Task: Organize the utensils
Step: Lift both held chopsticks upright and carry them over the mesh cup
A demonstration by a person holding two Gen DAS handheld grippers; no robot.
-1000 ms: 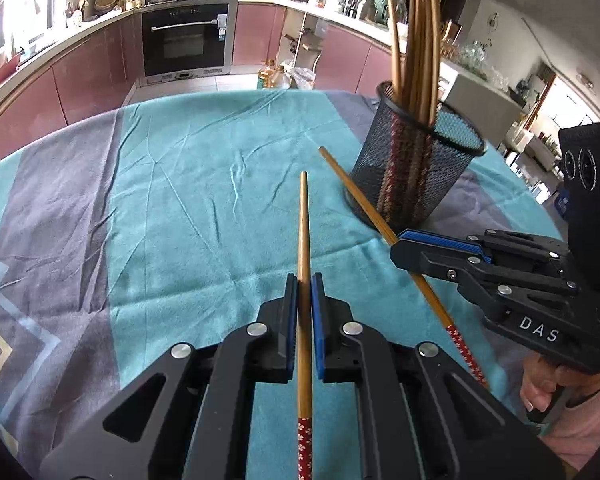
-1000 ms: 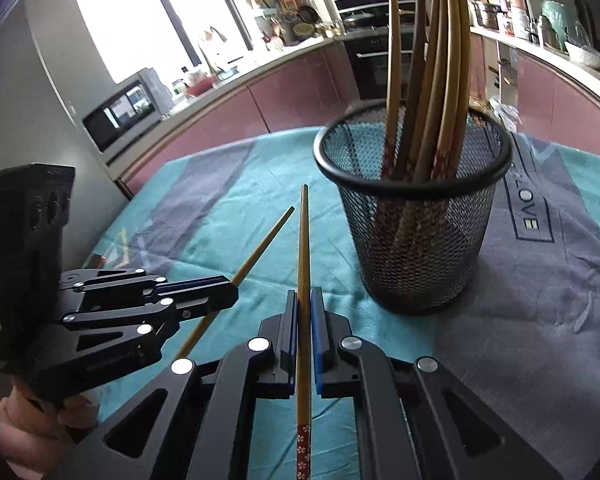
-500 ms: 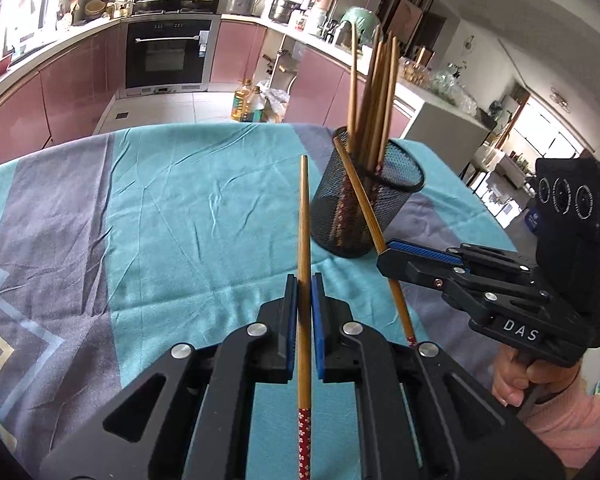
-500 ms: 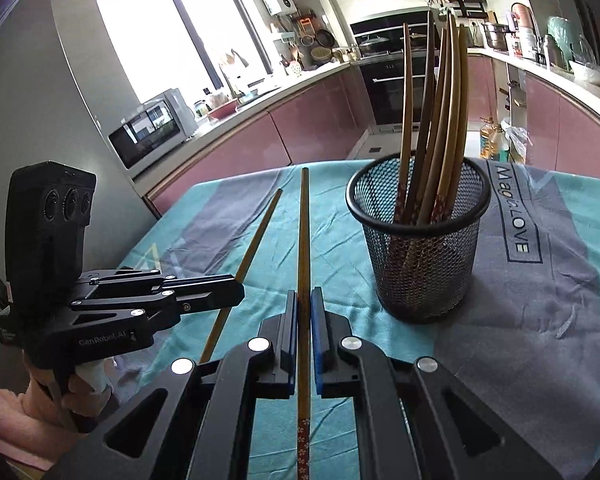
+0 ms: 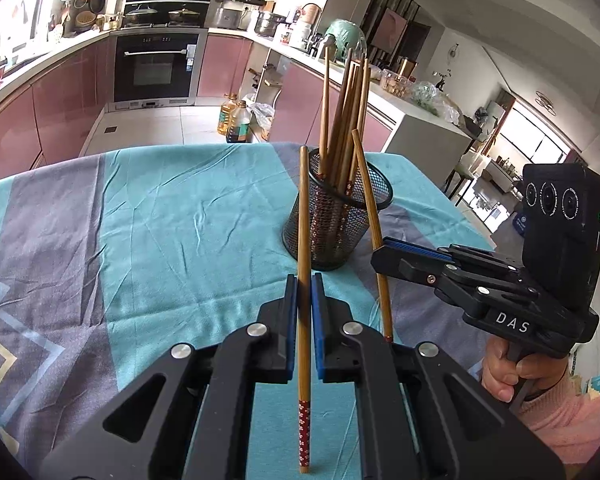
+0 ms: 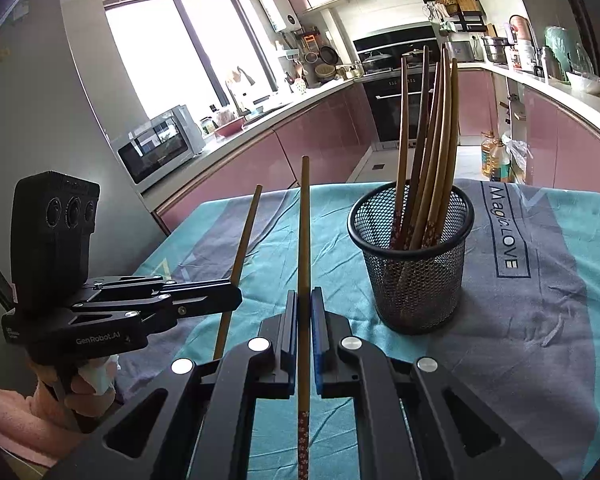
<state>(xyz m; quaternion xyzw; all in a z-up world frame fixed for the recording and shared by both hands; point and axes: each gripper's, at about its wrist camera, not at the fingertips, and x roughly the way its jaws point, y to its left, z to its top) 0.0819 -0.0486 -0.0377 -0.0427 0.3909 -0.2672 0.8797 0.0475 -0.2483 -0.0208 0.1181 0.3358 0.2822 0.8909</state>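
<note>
Covering the whole table, a teal and grey-purple patterned tablecloth (image 5: 172,216) lies wrinkled under everything; the right wrist view shows the words "Magic LOVE" printed on one of its grey bands. On it stands a round black wire-mesh cup (image 6: 414,264), upright, holding a bundle of brown wooden chopsticks (image 6: 428,140) that lean together with their plain tips up and their red flowered ends down inside the mesh.

The black two-finger left gripper (image 5: 304,300) with blue pads is pressed together on a single brown wooden chopstick with a red flowered end (image 5: 304,264), pinching it partway along its shaft. That stick points forward, its plain tip lying in front of the cup's left side in the left wrist view, its red end trailing back between the gripper's arms.

The black right gripper (image 6: 304,312) is likewise closed on a second wooden chopstick with a red flowered end (image 6: 303,248), held the same way, tip forward and raised above the cloth to the left of the cup. Seen from the left wrist camera, this second stick slants up across the cup's right side, its tip near the bundle.

Both sticks are outside the cup, just beside each other, and both are off the cloth.
</note>
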